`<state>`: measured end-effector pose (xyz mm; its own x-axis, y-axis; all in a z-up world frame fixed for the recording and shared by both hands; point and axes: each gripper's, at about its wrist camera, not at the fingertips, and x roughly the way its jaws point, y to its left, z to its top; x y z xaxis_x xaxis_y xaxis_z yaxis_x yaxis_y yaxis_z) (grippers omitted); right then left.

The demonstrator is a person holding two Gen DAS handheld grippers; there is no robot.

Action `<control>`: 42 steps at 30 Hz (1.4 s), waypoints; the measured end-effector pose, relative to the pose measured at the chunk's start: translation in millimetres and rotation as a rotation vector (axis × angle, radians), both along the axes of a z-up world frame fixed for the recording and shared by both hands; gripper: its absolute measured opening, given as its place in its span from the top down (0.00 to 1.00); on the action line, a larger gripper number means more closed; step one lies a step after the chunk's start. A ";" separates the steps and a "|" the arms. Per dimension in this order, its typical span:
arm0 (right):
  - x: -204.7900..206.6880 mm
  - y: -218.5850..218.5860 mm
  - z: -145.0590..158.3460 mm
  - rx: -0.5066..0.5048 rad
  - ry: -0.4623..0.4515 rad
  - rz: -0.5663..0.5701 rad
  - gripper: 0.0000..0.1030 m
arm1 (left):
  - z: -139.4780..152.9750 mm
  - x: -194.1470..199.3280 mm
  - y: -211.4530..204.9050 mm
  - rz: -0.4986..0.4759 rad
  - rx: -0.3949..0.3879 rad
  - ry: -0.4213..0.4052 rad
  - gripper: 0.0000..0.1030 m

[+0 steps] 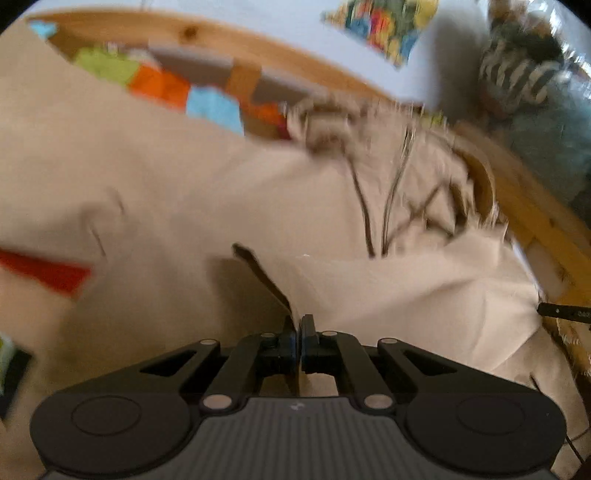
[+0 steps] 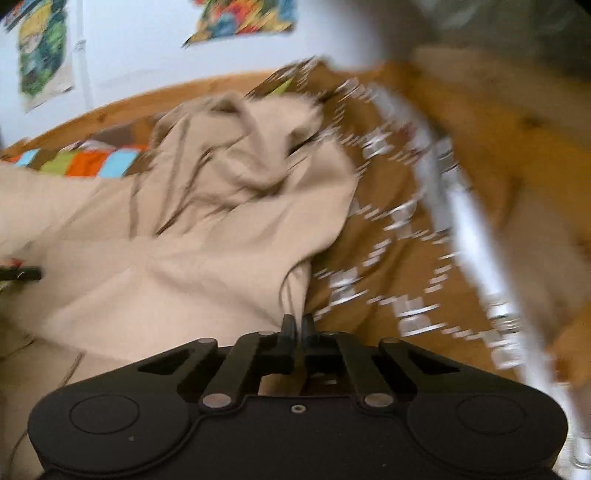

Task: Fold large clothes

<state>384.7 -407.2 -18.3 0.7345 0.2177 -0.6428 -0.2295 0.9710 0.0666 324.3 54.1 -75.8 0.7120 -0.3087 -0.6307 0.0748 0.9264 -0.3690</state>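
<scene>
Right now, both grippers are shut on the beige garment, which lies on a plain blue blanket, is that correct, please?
Not quite: the blanket is brown with a white pattern, as the right wrist view shows. The rest holds: the left gripper and right gripper are both shut on the beige garment.

1. A home bedroom: a pine wooden bed frame (image 1: 236,40) curves around the bedding.
2. A colourful patchwork blanket (image 1: 162,85) lies on it.
3. Bright posters (image 2: 243,18) hang on the white wall (image 2: 140,48).

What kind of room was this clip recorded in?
Probably a bedroom, perhaps a child's: a pine bed frame runs along the wall, a patchwork cover lies on it, and colourful posters hang above. A beige garment lies on the bed.
</scene>
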 end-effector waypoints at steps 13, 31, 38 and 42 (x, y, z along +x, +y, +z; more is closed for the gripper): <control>8.4 -5.9 14.2 -0.031 -0.102 -0.033 0.66 | -0.3 -3.8 38.9 0.092 0.002 0.000 1.00; 134.3 38.8 -11.1 -0.332 -0.115 -0.064 0.94 | -15.3 28.9 -0.1 0.009 0.199 -0.038 0.97; 55.1 26.6 0.5 -0.259 -0.212 -0.044 0.63 | -11.2 26.6 14.9 0.061 0.152 -0.022 0.84; 10.8 49.5 -23.2 -0.383 -0.185 0.052 0.48 | -8.0 26.8 -2.2 0.038 0.272 -0.022 0.81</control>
<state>395.5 -357.7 -41.4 0.8393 0.0281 -0.5430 -0.2526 0.9045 -0.3437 351.1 51.9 -83.8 0.7346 -0.1027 -0.6707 0.0433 0.9936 -0.1047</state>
